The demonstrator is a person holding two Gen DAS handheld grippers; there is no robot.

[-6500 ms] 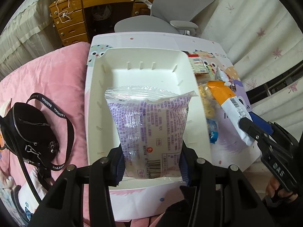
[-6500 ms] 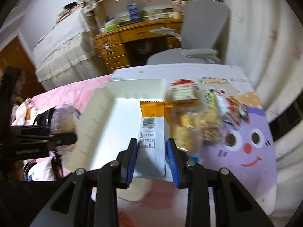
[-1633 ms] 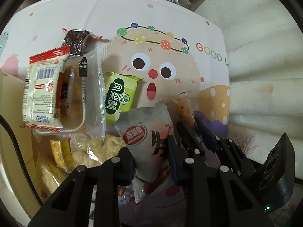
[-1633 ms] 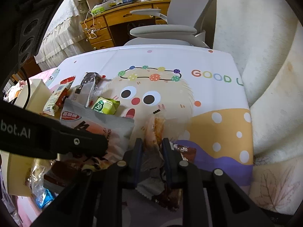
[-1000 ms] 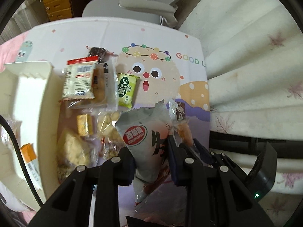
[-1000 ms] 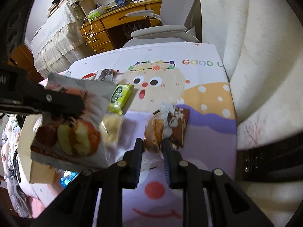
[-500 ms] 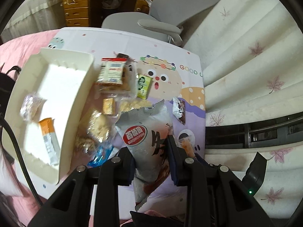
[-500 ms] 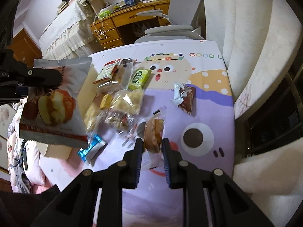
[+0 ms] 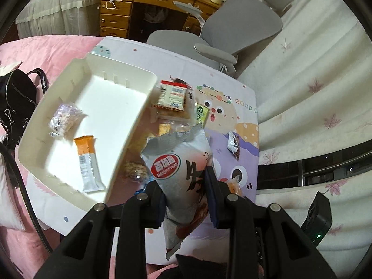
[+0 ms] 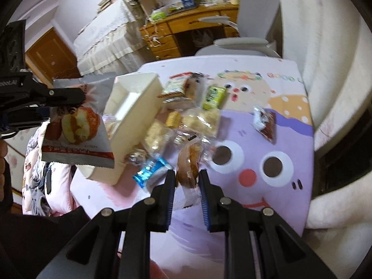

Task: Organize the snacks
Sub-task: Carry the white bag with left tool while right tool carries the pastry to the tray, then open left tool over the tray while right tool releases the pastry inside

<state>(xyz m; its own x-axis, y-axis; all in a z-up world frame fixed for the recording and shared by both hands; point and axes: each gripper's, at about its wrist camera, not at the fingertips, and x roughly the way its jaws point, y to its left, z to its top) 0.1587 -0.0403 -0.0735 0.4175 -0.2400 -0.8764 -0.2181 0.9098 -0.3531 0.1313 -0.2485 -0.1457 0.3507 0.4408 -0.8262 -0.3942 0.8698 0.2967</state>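
the grey snack bag [image 9: 183, 169] covers the table [image 9: 162, 55] behind it and much of the loose snack pile [image 9: 139, 162], so those packets cannot be told apart; its lower end is hidden behind the left gripper [image 9: 186, 200]. the white tray [image 9: 121, 76] has its right wall smeared by motion, and the clear packet [image 9: 64, 121] inside it is too blurred to read. in the right wrist view the wrapped bun [image 10: 188, 165] blocks the packets behind it, the pile is soft with blur, and the black bag [image 9: 14, 102] is cut by the left wrist view's edge.
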